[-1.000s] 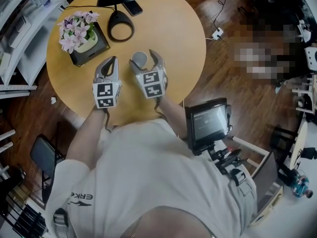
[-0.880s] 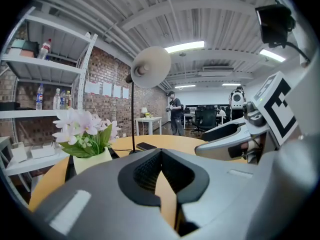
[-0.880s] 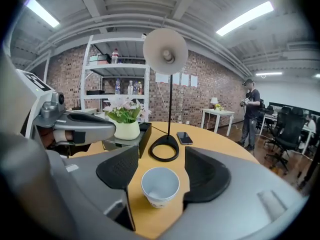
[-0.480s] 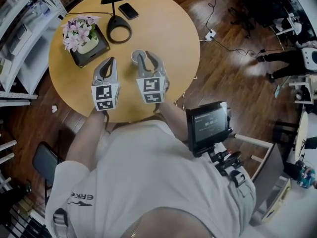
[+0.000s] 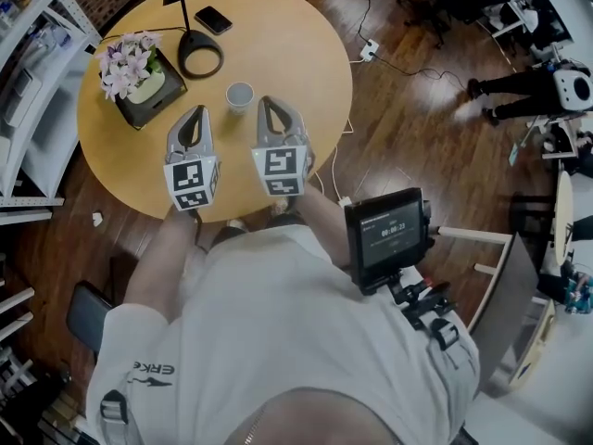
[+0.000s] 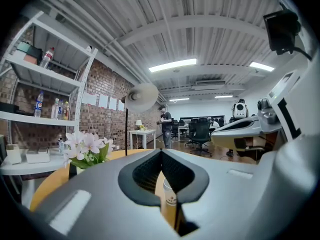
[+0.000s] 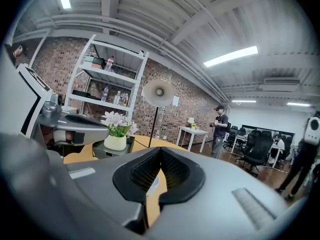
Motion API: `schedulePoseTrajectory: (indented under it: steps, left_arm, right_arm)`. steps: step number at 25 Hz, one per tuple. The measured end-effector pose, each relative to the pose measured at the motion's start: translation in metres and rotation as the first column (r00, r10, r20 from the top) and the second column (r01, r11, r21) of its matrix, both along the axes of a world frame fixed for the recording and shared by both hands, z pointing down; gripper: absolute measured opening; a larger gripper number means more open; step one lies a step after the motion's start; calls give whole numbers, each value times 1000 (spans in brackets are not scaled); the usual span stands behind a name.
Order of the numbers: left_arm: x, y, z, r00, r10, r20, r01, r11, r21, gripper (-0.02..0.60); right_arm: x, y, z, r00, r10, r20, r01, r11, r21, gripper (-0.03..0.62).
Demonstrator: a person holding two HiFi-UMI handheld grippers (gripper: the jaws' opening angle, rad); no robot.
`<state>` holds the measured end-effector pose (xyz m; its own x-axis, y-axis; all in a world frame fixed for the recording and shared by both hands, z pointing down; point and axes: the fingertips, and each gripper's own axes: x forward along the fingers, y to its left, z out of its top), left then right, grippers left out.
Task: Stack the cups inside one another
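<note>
A white paper cup point(image 5: 240, 94) stands upright and alone on the round wooden table point(image 5: 296, 54). From above I cannot tell whether other cups are nested in it. My right gripper point(image 5: 269, 106) sits just right of the cup and nearer me, apart from it. Its jaws have just been closing and are now shut with nothing between them. My left gripper point(image 5: 195, 115) is shut and empty, to the cup's left. In the left gripper view the cup point(image 6: 170, 197) shows below the closed tips point(image 6: 161, 152). In the right gripper view its rim point(image 7: 152, 183) peeks under the shut tips point(image 7: 161, 149).
A black desk lamp base point(image 5: 200, 55), a phone point(image 5: 214, 19) and a flower pot on a dark tray point(image 5: 130, 69) stand at the table's far left. White shelves point(image 5: 28, 82) lie beyond its left edge. A screen device point(image 5: 386, 235) hangs at my right side.
The right gripper's jaws stood open around the cup, then closed and drew back toward me. Both grippers pulled away, and the cup is left standing free on the table.
</note>
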<state>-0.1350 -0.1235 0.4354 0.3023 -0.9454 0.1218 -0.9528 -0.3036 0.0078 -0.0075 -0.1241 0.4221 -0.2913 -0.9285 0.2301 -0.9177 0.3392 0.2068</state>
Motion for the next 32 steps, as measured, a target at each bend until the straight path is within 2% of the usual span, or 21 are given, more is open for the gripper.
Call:
schedulePoseTrajectory:
  steps: [5,9,22,26,32]
  left_arm:
    - [11,12,-5,1000,-13,11,13,1000,11,2]
    - [24,29,-16,998,-56,17,55,998,26,2]
    - [76,122,-22,981,-190,41,189,982,32,2]
    - [83,160,-25,976,-213,43,211,977,42,2]
    - [84,171,-26,975,-218,45,215,975,56,2]
  right_arm:
    - [12,10,-5,1000,-14,11,14,1000,7,14]
    - [25,22,-14,998,-56,27,55,998,16,15]
    - [82,99,-21,981,-173,86,172,985,20,14]
    - [87,131,-22,975,-196,103,195,981,21,14]
    - [87,140,-21,972,-208,106,207,978,19,14]
